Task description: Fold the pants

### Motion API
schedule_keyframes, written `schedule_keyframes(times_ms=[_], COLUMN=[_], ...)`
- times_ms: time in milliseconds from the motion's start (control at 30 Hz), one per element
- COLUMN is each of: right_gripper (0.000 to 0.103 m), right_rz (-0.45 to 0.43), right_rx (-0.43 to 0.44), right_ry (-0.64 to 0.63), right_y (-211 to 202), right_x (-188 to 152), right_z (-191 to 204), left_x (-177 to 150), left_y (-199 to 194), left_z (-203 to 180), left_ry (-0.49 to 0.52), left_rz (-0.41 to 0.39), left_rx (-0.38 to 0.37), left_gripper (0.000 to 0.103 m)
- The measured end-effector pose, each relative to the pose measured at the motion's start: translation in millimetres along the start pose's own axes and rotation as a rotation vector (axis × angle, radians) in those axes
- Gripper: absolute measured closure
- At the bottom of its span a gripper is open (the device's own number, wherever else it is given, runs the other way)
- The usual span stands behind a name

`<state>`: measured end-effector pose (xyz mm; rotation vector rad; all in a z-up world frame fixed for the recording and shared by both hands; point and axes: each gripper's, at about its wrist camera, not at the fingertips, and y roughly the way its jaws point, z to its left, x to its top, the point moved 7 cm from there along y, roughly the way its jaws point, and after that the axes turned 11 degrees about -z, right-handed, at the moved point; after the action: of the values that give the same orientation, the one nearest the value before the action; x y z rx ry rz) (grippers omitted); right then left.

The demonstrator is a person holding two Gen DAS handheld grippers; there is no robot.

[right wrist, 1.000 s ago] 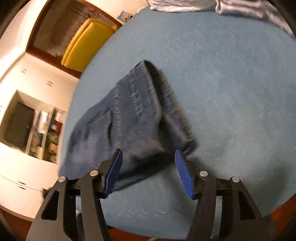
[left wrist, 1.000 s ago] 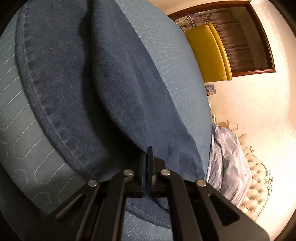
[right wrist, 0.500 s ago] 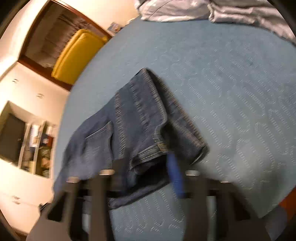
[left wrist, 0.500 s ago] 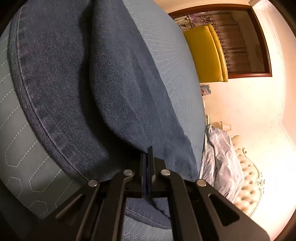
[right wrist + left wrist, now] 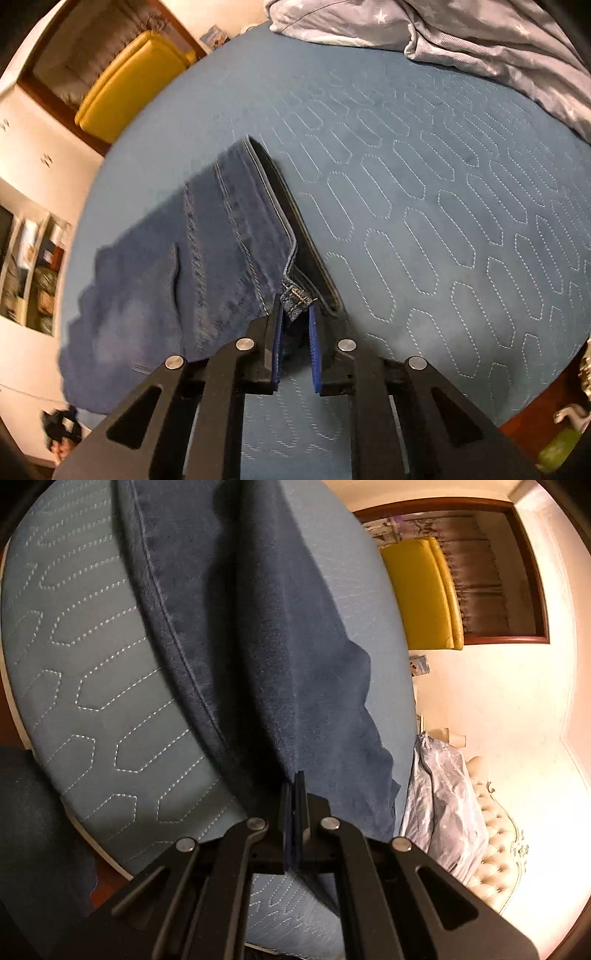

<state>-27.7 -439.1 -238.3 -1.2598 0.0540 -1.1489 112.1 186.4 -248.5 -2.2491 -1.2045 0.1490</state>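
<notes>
Dark blue denim pants (image 5: 266, 627) lie on a quilted blue bedspread (image 5: 92, 657). My left gripper (image 5: 294, 786) is shut on a fold of the pants' leg fabric, which rises from the bed to the jaws. In the right wrist view the pants (image 5: 207, 258) spread to the left, waistband end toward me. My right gripper (image 5: 295, 314) is shut on the waistband corner (image 5: 295, 295), which is bunched between the blue pads (image 5: 314, 339).
A grey star-print duvet (image 5: 443, 33) is heaped at the bed's far end. A yellow chair (image 5: 125, 85) stands beyond the bed by a dark doorway. A tufted cream headboard (image 5: 495, 834) and open shelves (image 5: 33, 266) are also in view.
My right gripper came down onto the waistband and closed from wide open onto its corner. My left gripper stayed shut and lifted its fold, shifting the view of the pants.
</notes>
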Motion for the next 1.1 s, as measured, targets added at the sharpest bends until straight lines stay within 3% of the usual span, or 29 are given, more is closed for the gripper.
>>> schedule_keyframes(times_ms=[200, 300, 433, 633, 767, 867, 900, 967, 1033, 1100], right_gripper=[0.092, 0.092, 0.092, 0.092, 0.092, 0.092, 0.092, 0.092, 0.092, 0.092], right_rz=[-0.001, -0.011, -0.001, 0.007, 0.015, 0.020, 0.021, 0.025, 0.028, 0.030], right_rx=[-0.081, -0.112, -0.125, -0.142, -0.155, -0.167, -0.170, -0.176, -0.178, -0.178], right_ry=[-0.084, -0.122, -0.129, -0.152, -0.164, -0.176, -0.176, -0.175, -0.173, -0.175], right_y=[16.1, 17.2, 18.4, 18.8, 20.4, 21.5, 21.8, 22.8, 23.9, 24.4], right_x=[-8.1, -8.5, -7.5, -8.8, -9.4, -10.7, -11.0, -11.0, -11.3, -11.4], right_z=[-2.8, 3.3, 2.4, 6.6, 9.1, 10.1, 10.2, 10.1, 10.5, 10.7], left_x=[0.2, 15.9, 46.7, 111.7, 173.7, 186.7, 178.2, 147.4, 118.4, 109.1], left_y=[10.4, 10.8, 16.9, 7.9, 22.9, 59.9, 80.9, 115.9, 130.1, 121.7], left_z=[1.7, 12.3, 22.8, 12.8, -5.4, -39.4, -53.6, -70.8, -79.1, -74.7], left_ry=[0.031, -0.011, -0.075, -0.088, -0.043, 0.089, 0.132, 0.216, 0.347, 0.435], left_rz=[0.013, -0.017, -0.044, -0.154, -0.241, -0.205, -0.137, 0.029, 0.120, 0.096], left_rx=[-0.010, -0.050, -0.084, -0.137, -0.083, -0.036, -0.050, -0.039, -0.011, 0.047], left_gripper=[0.099, 0.062, 0.062, 0.062, 0.062, 0.058, 0.051, 0.049, 0.048, 0.048])
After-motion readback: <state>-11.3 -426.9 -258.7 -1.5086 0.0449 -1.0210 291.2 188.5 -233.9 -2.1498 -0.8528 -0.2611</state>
